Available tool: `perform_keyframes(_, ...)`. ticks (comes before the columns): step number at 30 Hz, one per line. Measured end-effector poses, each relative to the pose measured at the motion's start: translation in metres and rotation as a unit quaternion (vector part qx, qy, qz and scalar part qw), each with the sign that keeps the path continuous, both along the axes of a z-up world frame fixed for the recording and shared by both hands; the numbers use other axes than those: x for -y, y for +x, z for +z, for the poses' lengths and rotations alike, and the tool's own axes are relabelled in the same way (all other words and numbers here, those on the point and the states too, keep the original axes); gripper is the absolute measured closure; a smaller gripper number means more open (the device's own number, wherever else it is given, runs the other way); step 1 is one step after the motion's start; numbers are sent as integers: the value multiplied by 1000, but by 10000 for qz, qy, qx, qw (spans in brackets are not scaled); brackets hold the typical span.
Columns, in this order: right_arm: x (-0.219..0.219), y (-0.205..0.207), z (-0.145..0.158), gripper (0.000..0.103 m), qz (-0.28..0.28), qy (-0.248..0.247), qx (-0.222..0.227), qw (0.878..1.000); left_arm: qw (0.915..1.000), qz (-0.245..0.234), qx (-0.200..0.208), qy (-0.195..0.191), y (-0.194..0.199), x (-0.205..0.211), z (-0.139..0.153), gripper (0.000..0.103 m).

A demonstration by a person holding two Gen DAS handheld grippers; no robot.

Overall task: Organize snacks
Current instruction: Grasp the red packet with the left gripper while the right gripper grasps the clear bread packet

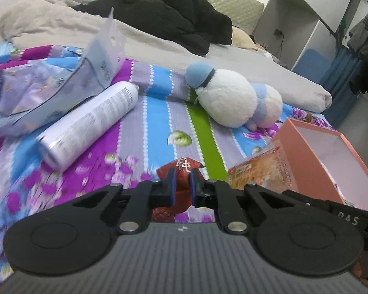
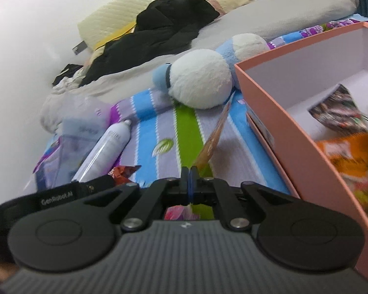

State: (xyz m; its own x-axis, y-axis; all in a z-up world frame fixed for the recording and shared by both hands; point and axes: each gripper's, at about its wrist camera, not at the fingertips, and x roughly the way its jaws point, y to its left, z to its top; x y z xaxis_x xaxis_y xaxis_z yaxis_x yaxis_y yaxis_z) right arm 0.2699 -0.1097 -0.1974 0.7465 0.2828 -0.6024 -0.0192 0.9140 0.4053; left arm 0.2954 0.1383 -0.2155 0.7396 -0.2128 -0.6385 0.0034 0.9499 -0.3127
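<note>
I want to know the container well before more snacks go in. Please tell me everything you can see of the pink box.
The pink box is an open, lidless, rectangular box, cardboard by its look, salmon pink outside and white inside. It sits on the striped floral bedsheet, right of the plush toy, which looks to be touching its far corner. Several snack packets already lie inside, one orange. A label is stuck low on its left wall. In the left wrist view its inside looks bare white, and an orange packet stands beside it.
</note>
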Motion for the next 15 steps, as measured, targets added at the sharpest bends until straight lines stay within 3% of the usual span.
perform_keyframes(9,25,-91,14,100,473,-116,-55,9988,9999,27,-160,4,-86,24,14,101)
perform_keyframes(15,45,-138,2,100,548,-273,-216,9979,9983,-333,-467,82,-97,38,5,100)
